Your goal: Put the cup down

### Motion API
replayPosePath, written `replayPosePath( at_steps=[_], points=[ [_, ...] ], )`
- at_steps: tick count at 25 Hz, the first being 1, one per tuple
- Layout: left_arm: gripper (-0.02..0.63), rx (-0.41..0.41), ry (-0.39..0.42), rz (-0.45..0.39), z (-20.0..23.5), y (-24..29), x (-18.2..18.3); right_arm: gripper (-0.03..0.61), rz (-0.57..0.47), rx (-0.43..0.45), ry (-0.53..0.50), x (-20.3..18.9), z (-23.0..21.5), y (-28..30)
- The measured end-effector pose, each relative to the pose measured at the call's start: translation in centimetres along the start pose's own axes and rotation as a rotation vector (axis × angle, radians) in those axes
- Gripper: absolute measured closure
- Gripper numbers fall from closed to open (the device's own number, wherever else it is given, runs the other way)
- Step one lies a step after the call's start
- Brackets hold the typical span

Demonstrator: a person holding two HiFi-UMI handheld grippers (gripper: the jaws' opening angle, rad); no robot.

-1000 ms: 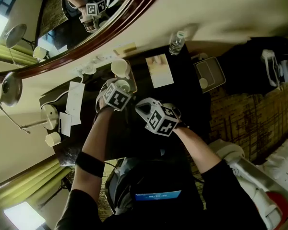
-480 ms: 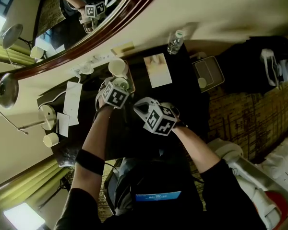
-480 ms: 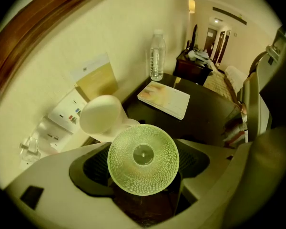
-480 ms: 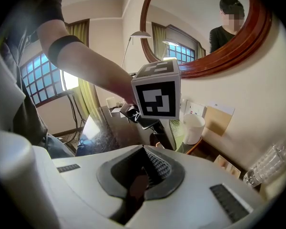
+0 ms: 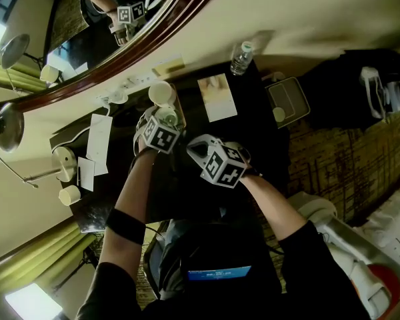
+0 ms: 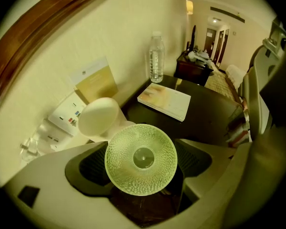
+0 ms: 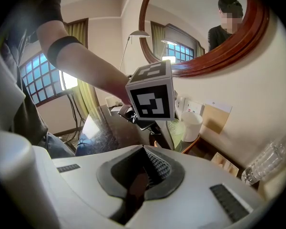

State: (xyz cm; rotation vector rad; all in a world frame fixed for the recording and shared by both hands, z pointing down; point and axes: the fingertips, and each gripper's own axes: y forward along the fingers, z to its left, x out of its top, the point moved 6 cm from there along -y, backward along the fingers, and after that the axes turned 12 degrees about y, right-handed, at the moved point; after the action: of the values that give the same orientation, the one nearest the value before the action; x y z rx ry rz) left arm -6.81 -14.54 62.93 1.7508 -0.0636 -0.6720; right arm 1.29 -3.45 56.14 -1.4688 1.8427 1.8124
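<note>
At the bottom of the head view the person's two forearms reach up the frame over a dark desk (image 5: 257, 139). The right gripper (image 7: 144, 163) is the nearer one, at centre frame. In its own view its jaws are pressed together along a thin dark slit, with nothing between them.

Just up and left of it in the head view is the left gripper (image 6: 143, 161), tipped steeply down. Its jaws are spread wide and have just been opening. The green dimpled cup (image 6: 140, 159) stands between them, seen end-on as a round disc at the lower centre of the left gripper view. The pads (image 6: 88, 163) flank its sides, and no squeeze on it shows. In the right gripper view the cup is low beside the white mug (image 6: 100, 118), right of centre. Whether its base rests on the desk cannot be told.

The white mug lies just beyond the cup, up and left of it in the left gripper view. Further back a pale booklet (image 6: 164, 100) lies flat on the desk. A clear water bottle (image 6: 156, 56) stands upright behind it by the cream wall. A tan card (image 6: 96, 82) leans on that wall at left of centre, above a socket panel (image 6: 66, 116). The brown mirror frame (image 5: 130, 53) curves across the upper left of the head view.
</note>
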Motion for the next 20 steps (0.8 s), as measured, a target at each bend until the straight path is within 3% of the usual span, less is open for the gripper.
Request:
replayPosePath(
  at_steps=[5, 10, 20],
  points=[
    [0.175, 0.013, 0.006, -0.014, -0.1, -0.7, -0.1, 0.566, -0.003, -0.009, 0.004, -0.2, 0.1, -0.2],
    [0.175, 0.079, 0.011, -0.033, 0.4, -3.1, 0.2, 0.566, -0.002, -0.025, -0.001, -0.3, 0.5, -1.0],
    [0.190, 0.166, -0.008, -0.153, -1.6, -12.1, 1.0, 0.566, -0.043, -0.113, 0.036, 1.1, 0.2, -4.2]
  ],
)
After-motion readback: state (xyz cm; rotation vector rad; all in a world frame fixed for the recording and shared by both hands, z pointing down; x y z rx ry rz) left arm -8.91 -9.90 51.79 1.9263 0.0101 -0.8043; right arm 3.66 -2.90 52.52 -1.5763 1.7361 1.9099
